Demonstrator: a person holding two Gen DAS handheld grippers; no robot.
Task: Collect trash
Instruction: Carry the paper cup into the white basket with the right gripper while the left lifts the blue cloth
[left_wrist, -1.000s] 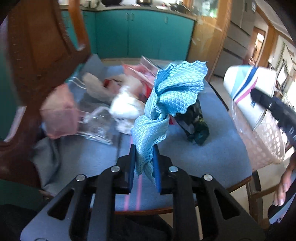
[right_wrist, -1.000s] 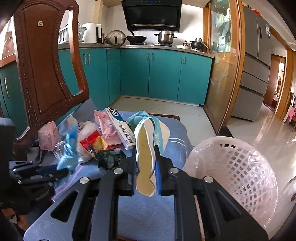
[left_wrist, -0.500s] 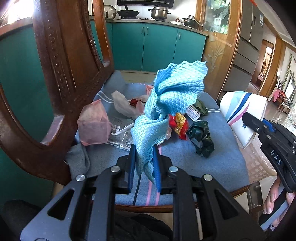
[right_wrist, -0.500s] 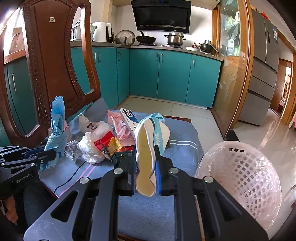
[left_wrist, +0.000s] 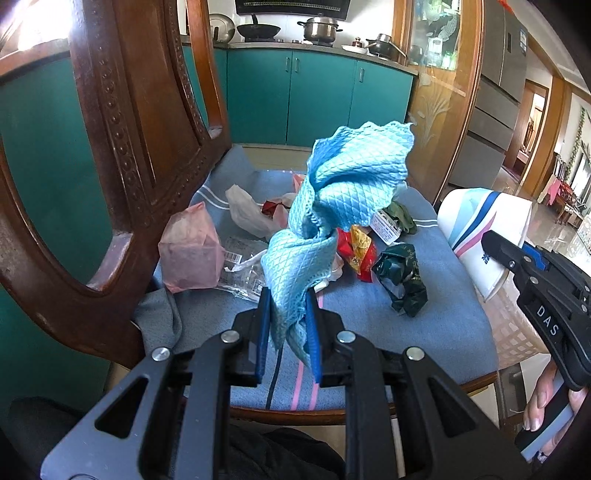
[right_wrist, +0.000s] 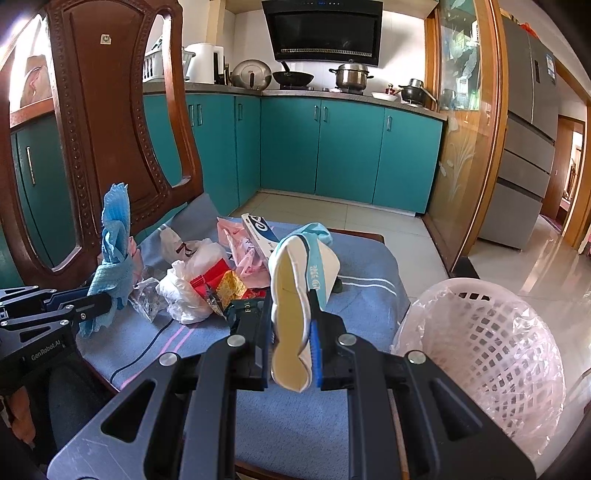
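The crushed paper cup (right_wrist: 295, 291) was pinched in the right tongs (right_wrist: 291, 347) beside the basket (right_wrist: 491, 354), the blue cloth (left_wrist: 332, 221) in the left tongs (left_wrist: 288, 332); either could be dropped short of the basket if released early.

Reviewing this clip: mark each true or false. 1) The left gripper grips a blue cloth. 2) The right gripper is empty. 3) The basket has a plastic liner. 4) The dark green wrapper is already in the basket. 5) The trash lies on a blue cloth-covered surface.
1) True: the left gripper has its jaws shut on the blue cloth.
2) False: the right gripper clamps a squashed paper cup.
3) True: the white basket holds a clear liner.
4) False: the dark green wrapper lies on the table, outside the basket.
5) True: the trash pile sits on the blue tablecloth.
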